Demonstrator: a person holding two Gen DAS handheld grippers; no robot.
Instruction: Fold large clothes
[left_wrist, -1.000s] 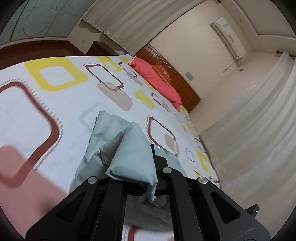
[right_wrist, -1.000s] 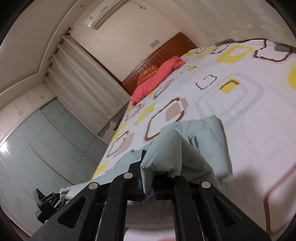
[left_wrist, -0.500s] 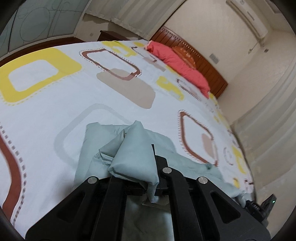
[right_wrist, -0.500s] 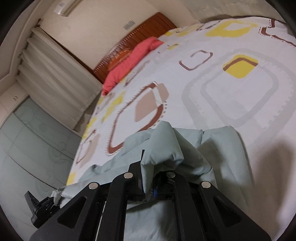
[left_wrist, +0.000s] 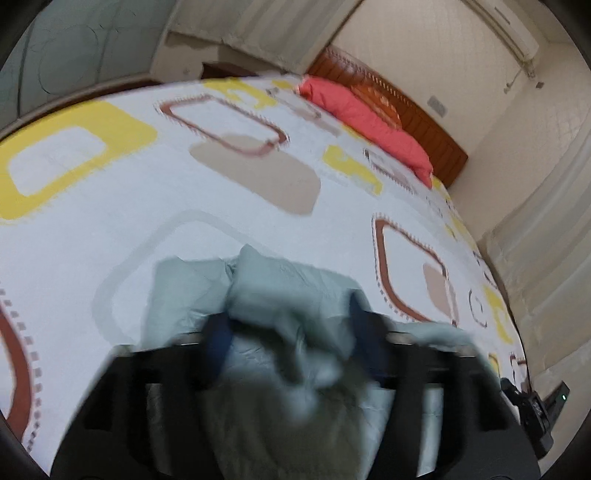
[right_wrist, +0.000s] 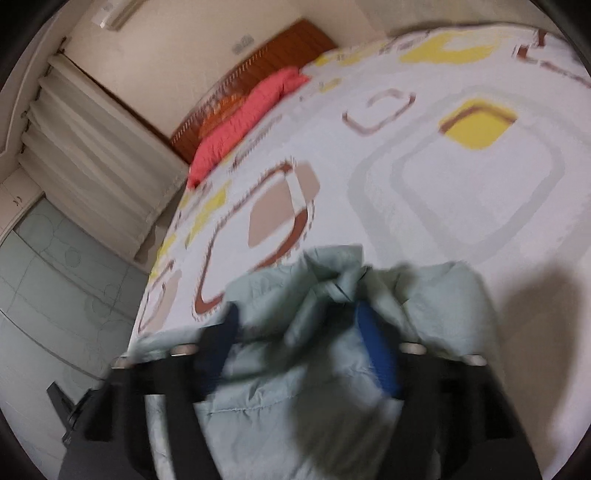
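Left wrist view, from the left edge: bedsheet (left_wrist: 110, 229) with yellow and brown rounded squares fills the frame; pale green garment (left_wrist: 280, 295) lies bunched at lower centre, directly ahead of the camera; left gripper (left_wrist: 288, 332) sits over it with jaws spread, having just been opening, cloth slack between the blue pads (left_wrist: 218, 343) and apparently not pinched, though blur softens the edges; reads as a release after laying a folded edge down; further right, red pillow (left_wrist: 369, 122) against the wooden headboard (left_wrist: 406, 107) at upper centre-right, curtain (left_wrist: 546, 229) on the far right, air conditioner (left_wrist: 506, 29) upper right. Right wrist view, from the left: curtain at upper left, headboard and pillow at upper centre-left; garment heaped at lower centre on the near edge of the sheet, a flatter layer under the raised fold; right gripper (right_wrist: 295, 328) likewise spread apart, jaws just been opening, fabric lying loose between the pads (right_wrist: 373, 343); dark shadow on the sheet at right. Both tongs let go together, likely because the fold edge has been carried over and set on the lower layer; garment is still lumpy, so smoothing or another fold seems due; risk: the puffed fold may slump open once left alone.
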